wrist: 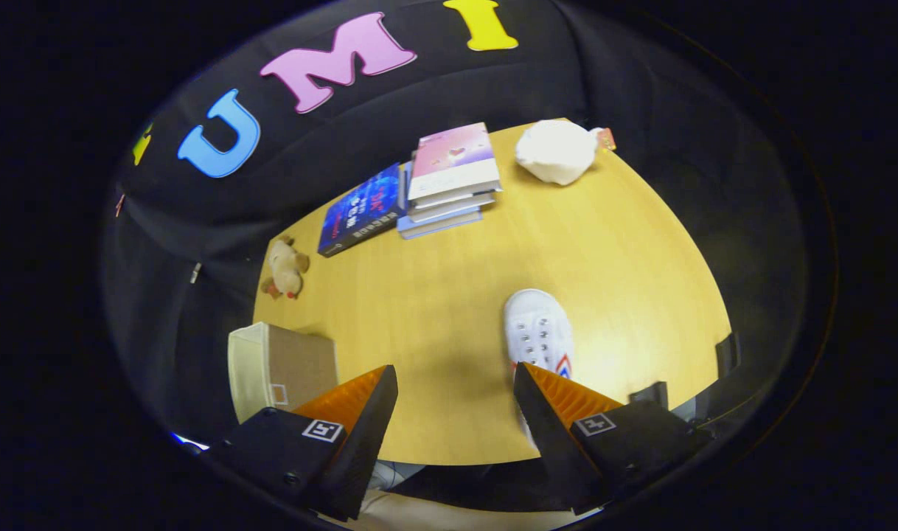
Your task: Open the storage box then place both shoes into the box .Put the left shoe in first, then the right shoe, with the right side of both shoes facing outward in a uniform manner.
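My landmark is the wooden table (449, 295), and I go across it L to R. Off its near-left corner sits the storage box (283, 365), beige fabric w/ a pale rim, just beside and a bit beyond my left finger; can't tell from here whether it rests on the table edge or next to it, nor if it has a lid on. Further back along the table's left edge lies a small plush toy (285, 269), tan w/ a red bit at its foot, well apart from the box. Toward the table's far side lies a dark blue book (362, 210) flat, and touching its right side a stack of books (450, 181), top one w/ a pinkish cover. At the table's far-right corner sits a white lumpy bundle (556, 151), cloth or bag, can't tell which. On the table's near half, right of centre, lies a white shoe (539, 335), toe pointing away from me, red-and-blue mark on its side; its heel end is hidden behind my right finger. My claw (455, 387) hangs over the table's near edge, fingers spread wide, nothing btwn them but bare tabletop. Two dark clamps (725, 354) grip the table's near-right edge.
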`<action>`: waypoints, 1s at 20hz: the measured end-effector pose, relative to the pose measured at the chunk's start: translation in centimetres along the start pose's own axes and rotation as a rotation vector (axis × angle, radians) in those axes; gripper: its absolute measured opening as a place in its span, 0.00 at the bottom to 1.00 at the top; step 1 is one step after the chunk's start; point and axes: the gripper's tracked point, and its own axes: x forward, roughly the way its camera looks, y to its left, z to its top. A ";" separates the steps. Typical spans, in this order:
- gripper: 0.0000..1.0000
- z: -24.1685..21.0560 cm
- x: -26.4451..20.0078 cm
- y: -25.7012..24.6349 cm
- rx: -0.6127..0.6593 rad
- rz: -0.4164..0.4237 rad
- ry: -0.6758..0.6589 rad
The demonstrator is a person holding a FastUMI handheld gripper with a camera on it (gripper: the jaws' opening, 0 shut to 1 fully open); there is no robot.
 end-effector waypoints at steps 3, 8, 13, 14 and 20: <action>0.97 -0.8 1.9 -5.2 0.006 -0.054 0.049; 0.88 -3.5 5.6 -8.4 -0.026 -0.061 0.168; 0.85 -5.3 9.3 -10.5 -0.088 -0.112 0.219; 0.81 -5.6 9.9 -10.6 -0.094 -0.113 0.220; 0.47 -5.8 10.8 -11.0 -0.049 -0.113 0.207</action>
